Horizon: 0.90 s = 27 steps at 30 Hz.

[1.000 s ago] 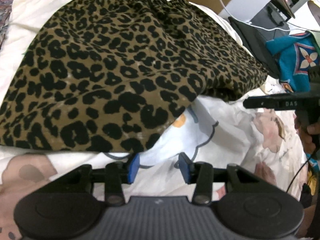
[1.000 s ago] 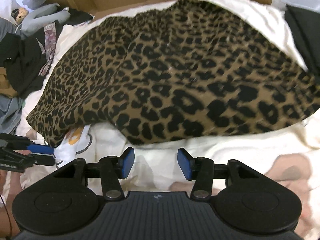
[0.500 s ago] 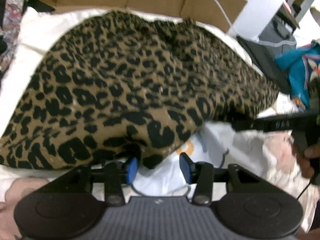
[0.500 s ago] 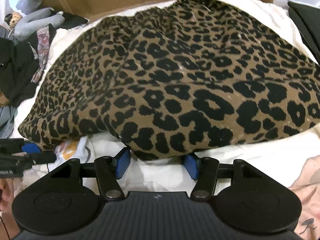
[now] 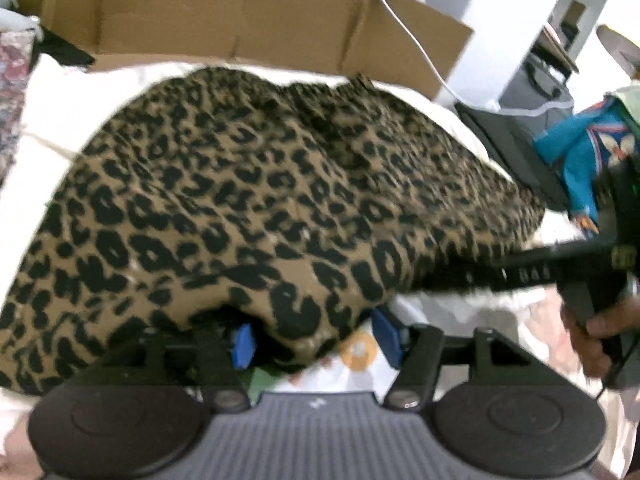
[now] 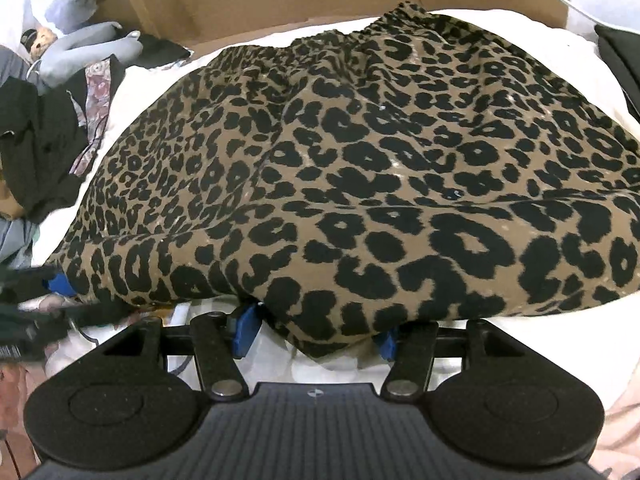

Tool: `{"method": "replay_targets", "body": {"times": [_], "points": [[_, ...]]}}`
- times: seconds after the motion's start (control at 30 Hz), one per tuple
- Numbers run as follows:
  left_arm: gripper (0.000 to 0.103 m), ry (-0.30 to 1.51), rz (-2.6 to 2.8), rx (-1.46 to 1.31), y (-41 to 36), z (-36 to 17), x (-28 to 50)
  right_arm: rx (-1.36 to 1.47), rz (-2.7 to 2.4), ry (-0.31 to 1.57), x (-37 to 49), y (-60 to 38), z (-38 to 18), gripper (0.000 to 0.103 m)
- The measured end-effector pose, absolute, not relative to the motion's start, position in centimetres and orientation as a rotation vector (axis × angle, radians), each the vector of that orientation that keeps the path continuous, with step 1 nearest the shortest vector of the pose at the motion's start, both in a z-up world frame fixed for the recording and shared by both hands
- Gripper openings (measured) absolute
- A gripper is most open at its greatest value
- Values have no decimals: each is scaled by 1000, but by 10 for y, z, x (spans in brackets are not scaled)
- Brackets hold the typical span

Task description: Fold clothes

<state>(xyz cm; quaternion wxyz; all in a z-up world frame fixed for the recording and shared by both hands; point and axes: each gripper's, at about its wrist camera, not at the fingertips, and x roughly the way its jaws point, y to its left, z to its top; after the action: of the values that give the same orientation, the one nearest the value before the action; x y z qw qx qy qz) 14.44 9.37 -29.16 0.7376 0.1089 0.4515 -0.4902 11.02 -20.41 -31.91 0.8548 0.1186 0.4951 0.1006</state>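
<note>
The leopard-print garment (image 6: 360, 184) lies spread and unfolded on the white sheet (image 6: 480, 32), its near hem at six o'clock inside both tools — folding looks barely begun. The left gripper (image 5: 316, 340) is opening, the right gripper (image 6: 316, 336) stands released; neither pinches the cloth. Beyond — a cardboard box (image 5: 248, 12) at twelve, piled clothes (image 6: 36, 140) at nine.
</note>
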Motion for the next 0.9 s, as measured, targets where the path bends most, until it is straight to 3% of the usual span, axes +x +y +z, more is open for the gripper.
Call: {"method": "replay_targets", "body": {"times": [0.03, 0.07, 0.1, 0.13, 0.2, 0.27, 0.33, 0.4, 0.9], "points": [[63, 998, -1083, 250, 94, -294, 141, 246, 214, 1037, 110, -202, -319, 59], [63, 1002, -1089, 261, 94, -297, 138, 248, 213, 1032, 111, -202, -319, 49], [63, 997, -1094, 268, 94, -298, 135, 253, 210, 1034, 111, -203, -319, 25], [62, 987, -1097, 273, 94, -298, 133, 259, 207, 1035, 112, -204, -319, 13], [54, 994, -1096, 254, 95, -298, 136, 281, 211, 1040, 113, -207, -317, 6], [42, 1013, -1096, 212, 97, -296, 144, 278, 222, 1040, 111, -208, -311, 5], [17, 1033, -1111, 171, 100, -293, 151, 273, 237, 1036, 108, -209, -303, 4], [12, 1049, -1127, 135, 105, -289, 157, 263, 247, 1044, 104, -211, -296, 3], [4, 1061, -1220, -44, 150, -238, 183, 136, 347, 1132, 80, -229, -243, 1]]}}
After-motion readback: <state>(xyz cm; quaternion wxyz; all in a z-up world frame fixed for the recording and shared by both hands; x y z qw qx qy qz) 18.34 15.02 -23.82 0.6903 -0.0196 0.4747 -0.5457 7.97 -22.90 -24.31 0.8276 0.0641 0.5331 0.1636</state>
